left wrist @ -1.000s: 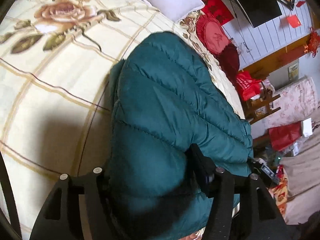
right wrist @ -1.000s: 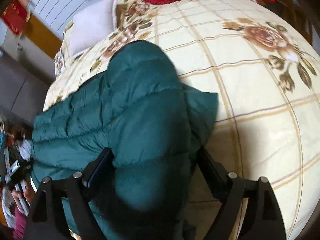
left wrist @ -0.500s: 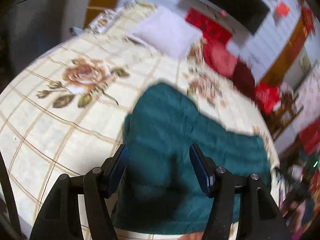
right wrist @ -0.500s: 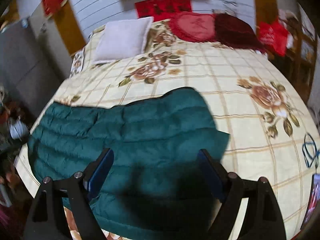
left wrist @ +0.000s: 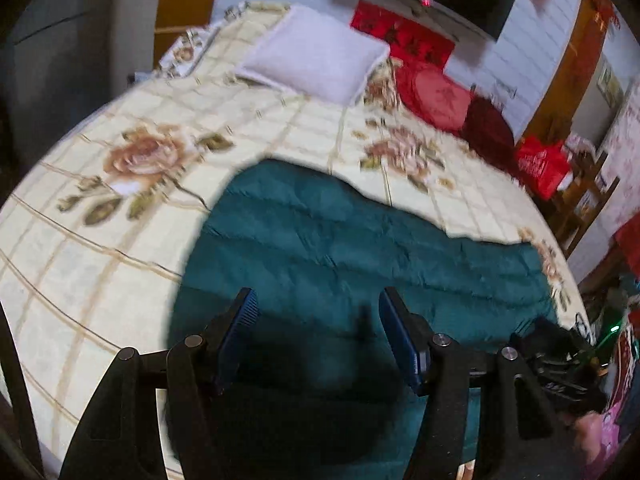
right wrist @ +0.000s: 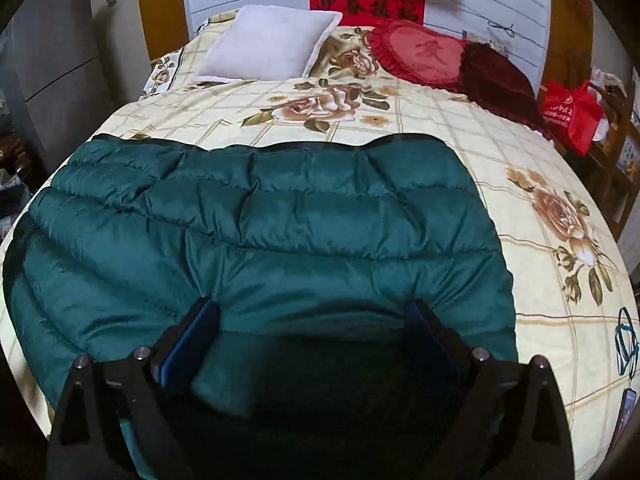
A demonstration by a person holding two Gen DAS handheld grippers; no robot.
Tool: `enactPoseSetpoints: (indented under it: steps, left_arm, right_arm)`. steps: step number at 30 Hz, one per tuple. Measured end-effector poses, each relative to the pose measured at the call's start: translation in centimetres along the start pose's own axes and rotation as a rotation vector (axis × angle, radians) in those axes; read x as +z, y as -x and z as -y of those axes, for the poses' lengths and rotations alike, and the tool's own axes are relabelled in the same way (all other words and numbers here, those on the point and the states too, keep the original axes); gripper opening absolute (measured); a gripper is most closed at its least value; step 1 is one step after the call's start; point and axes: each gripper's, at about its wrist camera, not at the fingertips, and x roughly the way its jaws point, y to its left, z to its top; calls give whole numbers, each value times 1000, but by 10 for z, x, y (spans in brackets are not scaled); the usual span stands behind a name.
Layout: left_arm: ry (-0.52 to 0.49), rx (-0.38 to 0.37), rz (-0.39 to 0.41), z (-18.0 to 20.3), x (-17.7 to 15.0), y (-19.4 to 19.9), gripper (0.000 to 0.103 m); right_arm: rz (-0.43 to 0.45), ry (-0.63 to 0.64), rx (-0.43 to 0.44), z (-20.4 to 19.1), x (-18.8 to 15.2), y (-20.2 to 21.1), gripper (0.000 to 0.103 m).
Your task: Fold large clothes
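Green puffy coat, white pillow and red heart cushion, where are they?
Green puffy coat (right wrist: 280, 216): right wrist view, on its quilted middle.
White pillow (right wrist: 268, 46): right wrist view, on the middle of its face.
Red heart cushion (right wrist: 420, 54): right wrist view, on its centre, by the stitched sign.

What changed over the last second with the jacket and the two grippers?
Both grippers pulled back from the green jacket: a second ago its padding filled each gap, now the left gripper and right gripper stand open above it, the right's jaws having just opened wider. The jacket stays folded on the bedspread; the pillow is unmoved.
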Motion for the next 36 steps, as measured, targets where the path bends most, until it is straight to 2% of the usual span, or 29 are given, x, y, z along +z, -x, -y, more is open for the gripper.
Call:
enactPoseSetpoints:
  steps: [3, 7, 14, 19, 24, 29, 36]
  left_arm:
    - [-11, 42, -25, 7, -7, -20, 43]
    - [-27, 61, -37, 8, -13, -34, 46]
    - [-63, 61, -37, 8, -16, -40, 49]
    - [-44, 91, -34, 13, -18, -28, 49]
    - [-63, 91, 19, 23, -29, 1, 49]
    - [-90, 99, 33, 34, -49, 23, 49]
    - [-130, 106, 26, 54, -81, 32, 49]
  right_arm:
    - [16, -4, 7, 0, 0, 12, 97]
    - [55, -7, 44, 0, 0, 25, 97]
    - [27, 38, 6, -10, -6, 0, 100]
    - [34, 18, -5, -12, -5, 14, 100]
    - [72, 8, 32, -26, -8, 45, 100]
    - [96, 19, 47, -51, -26, 73, 100]
    - [99, -14, 34, -65, -46, 90, 100]
